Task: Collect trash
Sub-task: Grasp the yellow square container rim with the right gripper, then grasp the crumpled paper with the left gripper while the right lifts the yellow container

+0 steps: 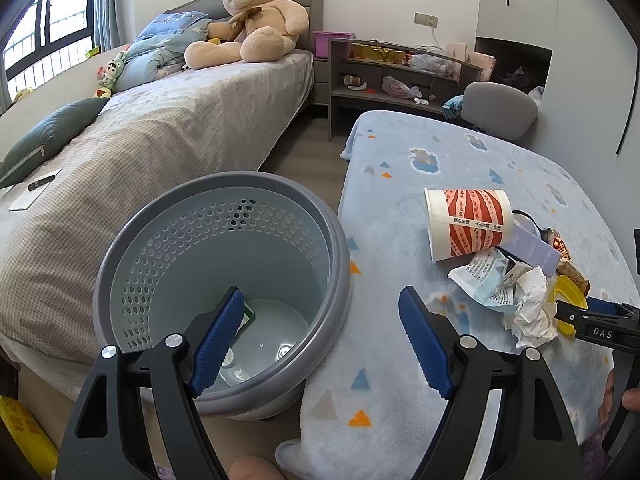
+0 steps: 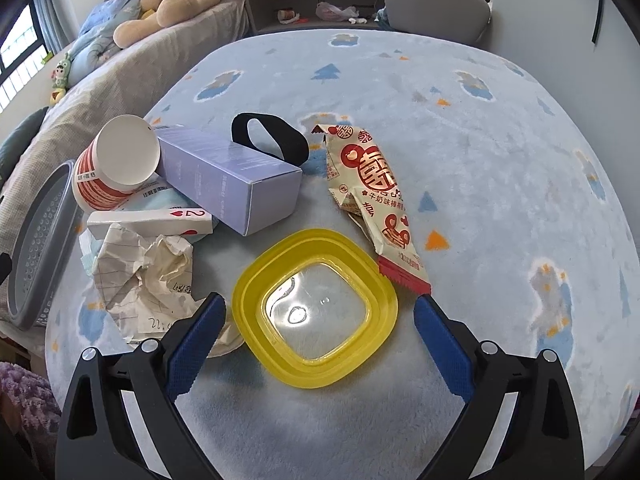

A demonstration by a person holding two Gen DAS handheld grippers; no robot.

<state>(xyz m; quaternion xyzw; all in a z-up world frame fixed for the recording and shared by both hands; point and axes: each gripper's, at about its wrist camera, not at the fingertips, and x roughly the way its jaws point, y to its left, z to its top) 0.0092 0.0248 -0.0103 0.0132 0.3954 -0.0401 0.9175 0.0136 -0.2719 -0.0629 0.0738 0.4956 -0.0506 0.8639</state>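
A grey perforated trash basket [image 1: 224,288] stands beside the blanket-covered table, with a small green-and-white item [image 1: 247,316] at its bottom. My left gripper [image 1: 320,340] is open and empty, over the basket's right rim. My right gripper [image 2: 316,344] is open around a yellow plastic lid [image 2: 316,308] lying on the table. Near it lie crumpled paper [image 2: 144,272], a red-striped paper cup [image 2: 116,164] on its side, a purple box [image 2: 228,176], a playing-card box [image 2: 152,220], a snack wrapper [image 2: 376,200] and a black band [image 2: 268,140]. The pile also shows in the left wrist view, with the cup [image 1: 468,224].
The table wears a light blue fleece blanket [image 2: 480,160]. A bed [image 1: 160,128] with a teddy bear [image 1: 252,20] stands left of the basket. A grey shelf [image 1: 396,76] and a grey chair [image 1: 500,108] stand beyond the table.
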